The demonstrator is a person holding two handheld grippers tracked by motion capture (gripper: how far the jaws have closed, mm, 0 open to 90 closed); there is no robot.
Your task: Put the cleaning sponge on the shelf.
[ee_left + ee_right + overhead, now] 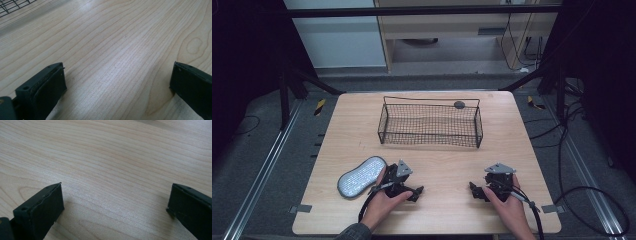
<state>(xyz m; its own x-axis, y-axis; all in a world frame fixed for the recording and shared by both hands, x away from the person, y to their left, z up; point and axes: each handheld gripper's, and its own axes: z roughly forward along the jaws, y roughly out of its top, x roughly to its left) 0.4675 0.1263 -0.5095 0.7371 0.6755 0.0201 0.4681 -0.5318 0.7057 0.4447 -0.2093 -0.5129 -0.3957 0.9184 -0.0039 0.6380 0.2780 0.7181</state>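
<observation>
From the high view I see the whole light wooden tabletop [437, 160]. A grey oval pad with small white dots [361, 176] lies flat near the front left, just beside my left hand-held gripper [416, 191]. It looks soft, rounded and a bit pinched in the middle. A black wire mesh basket [430, 123] stands farther back, in the middle. My right hand-held gripper [476, 191] sits at the front right, well apart from the pad.

The left gripper view shows bare wood grain and a corner of the basket [11, 6]. Both hand-held grippers are spread wide with nothing between their jaws.
</observation>
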